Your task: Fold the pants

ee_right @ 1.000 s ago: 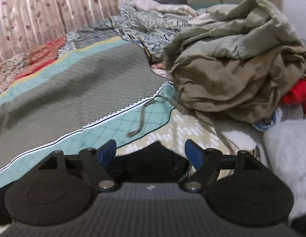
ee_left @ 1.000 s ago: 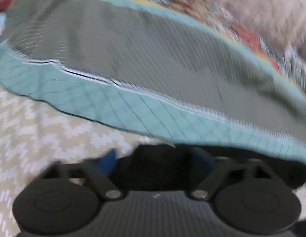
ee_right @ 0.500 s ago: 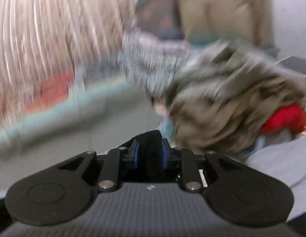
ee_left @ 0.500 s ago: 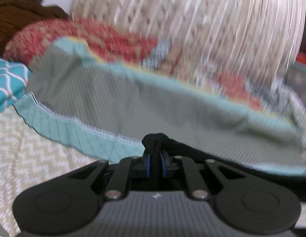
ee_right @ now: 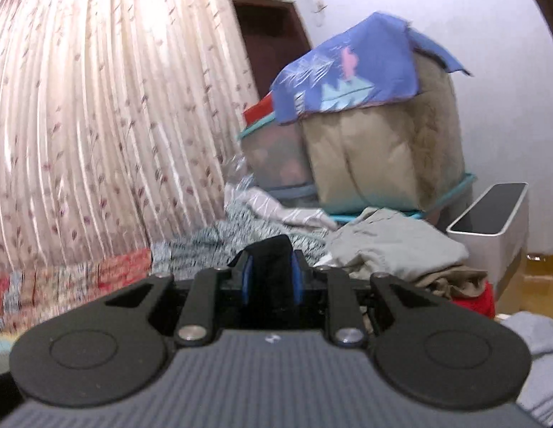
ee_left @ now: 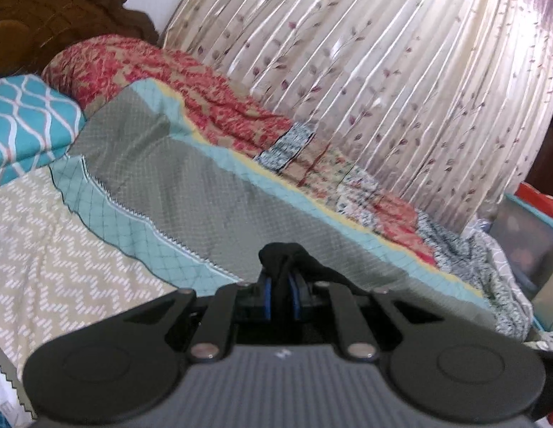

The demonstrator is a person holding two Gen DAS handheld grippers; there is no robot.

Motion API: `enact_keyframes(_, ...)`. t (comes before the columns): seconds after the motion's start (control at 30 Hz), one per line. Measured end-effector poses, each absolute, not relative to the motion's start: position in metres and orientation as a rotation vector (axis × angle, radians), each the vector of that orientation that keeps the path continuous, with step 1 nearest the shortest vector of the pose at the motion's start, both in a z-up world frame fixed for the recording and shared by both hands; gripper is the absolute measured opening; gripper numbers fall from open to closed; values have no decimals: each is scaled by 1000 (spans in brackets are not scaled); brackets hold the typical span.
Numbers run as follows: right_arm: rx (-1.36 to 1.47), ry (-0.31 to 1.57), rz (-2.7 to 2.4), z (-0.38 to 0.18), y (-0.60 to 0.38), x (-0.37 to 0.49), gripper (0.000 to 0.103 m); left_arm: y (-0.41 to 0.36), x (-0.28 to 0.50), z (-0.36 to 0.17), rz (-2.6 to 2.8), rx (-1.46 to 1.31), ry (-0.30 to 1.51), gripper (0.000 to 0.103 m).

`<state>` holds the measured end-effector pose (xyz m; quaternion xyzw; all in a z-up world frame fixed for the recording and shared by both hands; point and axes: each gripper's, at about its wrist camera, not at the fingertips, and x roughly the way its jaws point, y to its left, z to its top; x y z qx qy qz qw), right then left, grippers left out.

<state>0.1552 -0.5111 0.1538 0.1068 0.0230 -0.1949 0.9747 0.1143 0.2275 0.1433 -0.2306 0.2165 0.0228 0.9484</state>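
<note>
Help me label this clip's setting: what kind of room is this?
Most likely a bedroom: a bed spread with a patchwork quilt, a pleated floral curtain behind it, and loose clothes piled by stacked bedding.

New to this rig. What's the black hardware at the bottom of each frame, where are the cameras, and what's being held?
No robot: a person holds a two-finger gripper in each hand, and a fisheye camera on each looks forward along its fingers. The black hardware is the gripper body. In the left wrist view, the left gripper is shut on black fabric, apparently the pants, above a bed with a grey-and-teal quilted blanket. In the right wrist view, the right gripper pinches more black fabric, facing a floral pleated curtain and a heap of olive-grey clothes.
</note>
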Motion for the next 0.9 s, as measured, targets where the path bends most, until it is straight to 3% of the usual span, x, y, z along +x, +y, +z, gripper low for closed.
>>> enact_keyframes(0.3,201,286,-422,97,-499,302,27,222,216,71,142,-482,602,12)
enact_keyframes(0.37,231,376,-409,82,-500,345,40,215,238,50,188,-479,662,25)
enact_keyframes(0.4,228,434,-411,75,-498,357,53,212,248,39,215,-481,716,27)
enact_keyframes(0.43,215,481,-454,68,-494,365,53,211,252,30,241,-486,768,31)
enact_keyframes(0.5,243,468,-481,59,-493,358,53,211,244,24,220,-498,788,37)
enact_keyframes(0.57,312,472,-396,47,-502,338,53,213,221,29,195,-459,762,50)
enact_keyframes(0.8,484,651,-269,-10,-512,298,54,216,130,55,94,-368,694,51)
enact_keyframes(0.87,541,671,-237,-22,-504,303,50,209,115,50,68,-341,737,51)
enact_keyframes(0.9,536,666,-226,-22,-497,306,17,206,107,44,69,-333,759,51)
